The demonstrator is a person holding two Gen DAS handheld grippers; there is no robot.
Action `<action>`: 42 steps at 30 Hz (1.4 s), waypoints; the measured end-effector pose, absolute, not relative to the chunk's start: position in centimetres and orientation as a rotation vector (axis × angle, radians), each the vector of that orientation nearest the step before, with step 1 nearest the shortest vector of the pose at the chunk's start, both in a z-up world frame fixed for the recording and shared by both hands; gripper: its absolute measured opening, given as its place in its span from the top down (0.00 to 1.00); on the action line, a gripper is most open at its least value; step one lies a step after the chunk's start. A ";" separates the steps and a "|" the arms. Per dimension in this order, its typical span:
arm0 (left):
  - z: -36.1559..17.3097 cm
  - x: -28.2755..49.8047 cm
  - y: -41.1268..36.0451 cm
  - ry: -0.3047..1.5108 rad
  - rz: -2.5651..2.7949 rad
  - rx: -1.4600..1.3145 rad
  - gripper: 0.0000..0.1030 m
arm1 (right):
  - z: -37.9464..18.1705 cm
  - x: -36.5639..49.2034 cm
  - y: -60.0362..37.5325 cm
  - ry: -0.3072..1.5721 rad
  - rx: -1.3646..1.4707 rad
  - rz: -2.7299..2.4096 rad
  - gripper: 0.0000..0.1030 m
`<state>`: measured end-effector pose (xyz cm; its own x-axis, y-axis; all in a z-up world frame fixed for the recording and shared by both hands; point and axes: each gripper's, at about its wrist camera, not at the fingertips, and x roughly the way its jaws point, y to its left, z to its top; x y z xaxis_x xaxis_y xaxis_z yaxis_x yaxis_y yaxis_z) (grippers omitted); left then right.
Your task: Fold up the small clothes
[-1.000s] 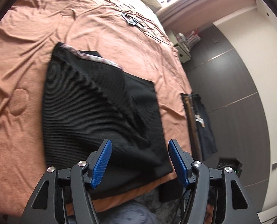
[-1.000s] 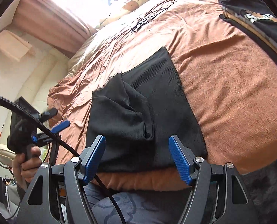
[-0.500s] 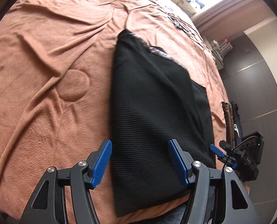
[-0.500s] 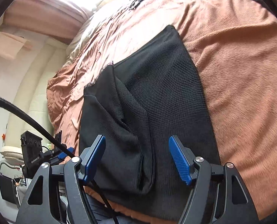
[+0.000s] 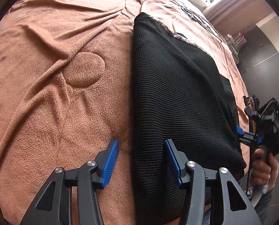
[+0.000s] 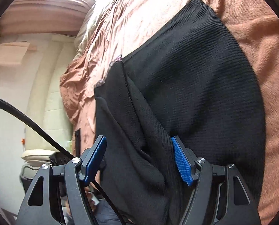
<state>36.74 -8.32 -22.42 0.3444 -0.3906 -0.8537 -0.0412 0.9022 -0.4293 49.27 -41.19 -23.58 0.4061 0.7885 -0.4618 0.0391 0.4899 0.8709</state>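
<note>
You are at the grasping step of the next fold. The black knit garment (image 5: 177, 97) lies on the bed, on the brown blanket (image 5: 55, 75), near the bed's near edge, already partly folded: one layer lies doubled over the other, with a bit of patterned trim (image 5: 179, 37) at the far end.

Your left claw (image 5: 141, 159) sits over the garment's left edge near the near corner. One pad is over the blanket, the other over the knit, so the edge is between them. Its jaws have just been closing, but they are apart and do not pinch the cloth yet.

Your right claw (image 6: 139, 159) is spread wide above the loose doubled layer (image 6: 132, 131) at the near end, and holds nothing.

I think the next move calls for you to lower both claws until the pads reach under the near edge, then close on all layers together. If you catch only the top layer, the fold may open.
</note>
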 end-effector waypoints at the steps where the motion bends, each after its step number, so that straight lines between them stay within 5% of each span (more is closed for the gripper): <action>1: -22.5 36.8 -8.4 1.208 -0.233 -0.410 0.50 | -23.8 49.8 -41.2 1.057 0.981 0.602 0.33; 17: -22.9 37.1 -8.4 1.210 -0.226 -0.412 0.52 | -24.9 55.9 -38.3 1.100 1.009 0.630 0.34; 19: -22.9 37.1 -8.4 1.210 -0.226 -0.417 0.53 | -24.1 55.9 -37.6 1.111 0.958 0.603 0.49; 21: -22.9 37.0 -8.1 1.208 -0.224 -0.423 0.54 | -23.6 55.7 -37.2 1.115 0.906 0.572 0.80; 24: -23.0 36.9 -7.5 1.206 -0.226 -0.430 0.55 | -22.3 55.0 -36.8 1.092 0.826 0.527 0.95; 42: -21.9 34.7 -5.6 1.101 -0.323 -0.498 0.56 | -15.5 47.0 -37.7 0.989 0.632 0.355 0.96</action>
<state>34.69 -5.62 -21.86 0.4230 -0.4855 -0.7651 0.0052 0.8457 -0.5337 47.02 -37.70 -15.46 0.5134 0.5475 -0.6608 0.0031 0.7688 0.6395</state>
